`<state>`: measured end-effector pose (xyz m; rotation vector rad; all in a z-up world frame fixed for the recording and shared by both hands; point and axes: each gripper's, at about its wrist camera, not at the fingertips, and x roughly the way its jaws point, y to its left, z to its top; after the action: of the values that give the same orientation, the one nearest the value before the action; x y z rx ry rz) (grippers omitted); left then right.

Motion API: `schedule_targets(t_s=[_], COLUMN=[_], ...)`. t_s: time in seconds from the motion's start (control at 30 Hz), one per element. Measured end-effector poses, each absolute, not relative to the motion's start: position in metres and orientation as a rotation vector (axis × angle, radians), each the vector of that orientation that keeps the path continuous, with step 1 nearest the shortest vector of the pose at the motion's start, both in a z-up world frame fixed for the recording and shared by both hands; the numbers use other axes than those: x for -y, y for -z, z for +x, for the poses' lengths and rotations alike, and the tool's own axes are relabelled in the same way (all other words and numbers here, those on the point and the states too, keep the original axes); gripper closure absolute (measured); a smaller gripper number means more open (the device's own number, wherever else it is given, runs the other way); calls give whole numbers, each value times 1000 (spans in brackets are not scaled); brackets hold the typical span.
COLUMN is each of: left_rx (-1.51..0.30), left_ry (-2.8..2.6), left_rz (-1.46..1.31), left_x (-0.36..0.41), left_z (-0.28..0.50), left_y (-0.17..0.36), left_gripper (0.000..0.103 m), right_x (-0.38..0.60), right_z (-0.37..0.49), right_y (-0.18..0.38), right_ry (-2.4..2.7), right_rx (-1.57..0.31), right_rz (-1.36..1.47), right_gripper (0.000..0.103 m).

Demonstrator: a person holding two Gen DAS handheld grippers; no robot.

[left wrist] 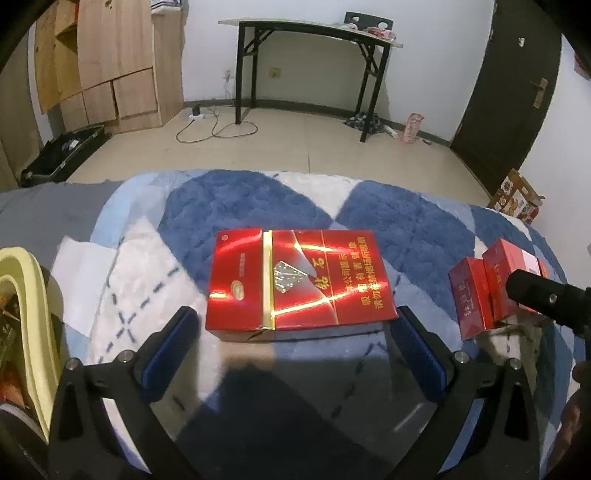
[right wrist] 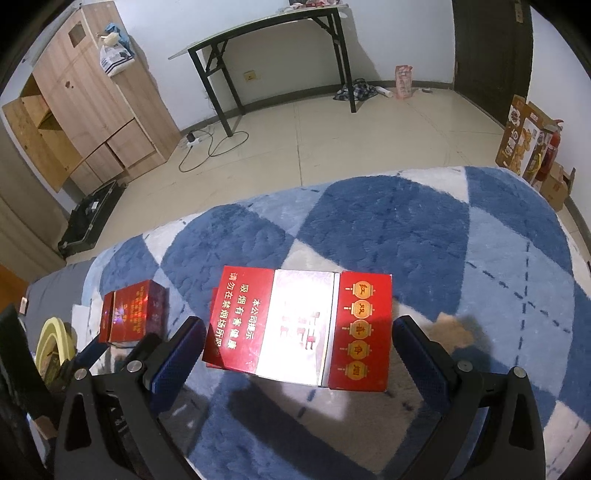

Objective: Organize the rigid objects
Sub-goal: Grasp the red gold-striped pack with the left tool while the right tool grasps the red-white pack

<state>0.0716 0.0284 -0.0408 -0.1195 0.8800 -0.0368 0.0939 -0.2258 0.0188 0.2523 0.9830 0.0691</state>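
Note:
A shiny red cigarette carton with gold lines (left wrist: pixel 299 280) lies flat on the blue and white blanket (left wrist: pixel 236 199), just ahead of my open left gripper (left wrist: pixel 295 325); its near edge sits between the fingertips. A red and white carton with gold lanterns (right wrist: pixel 299 328) lies on top of another red box, just ahead of my open right gripper (right wrist: pixel 299 336). In the left wrist view that stack (left wrist: pixel 495 288) stands at the right, partly behind the right gripper's black body. The shiny carton also shows at the left of the right wrist view (right wrist: pixel 133 314).
A yellow roll (left wrist: pixel 26 314) lies at the left edge of the bed. White paper (left wrist: pixel 81 273) lies on the blanket. Beyond the bed are tiled floor, a black folding table (left wrist: pixel 306 33), a wooden cabinet (left wrist: pixel 107 62) and cardboard boxes (right wrist: pixel 528 144).

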Motion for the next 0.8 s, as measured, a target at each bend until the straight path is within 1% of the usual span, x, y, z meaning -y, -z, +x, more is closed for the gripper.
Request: schedule_targets(t_s=[0.37,0.6,0.8], left_rx=[-869,-806,-827], left_ry=[2,35,71], left_rz=[-78,-155,-208], left_x=[-16,-45,-52], left_z=[73,60,63], left_y=[46,15,22], left_gripper=[0,0,0], right_x=[225,226,226], right_z=[95,95,95], right_y=[-16,-15,-15], right_ry=[-70,-69,-77], right_rx=[-996,-995,-997], right_rz=[250,254,255], right_gripper=[0,0,0])
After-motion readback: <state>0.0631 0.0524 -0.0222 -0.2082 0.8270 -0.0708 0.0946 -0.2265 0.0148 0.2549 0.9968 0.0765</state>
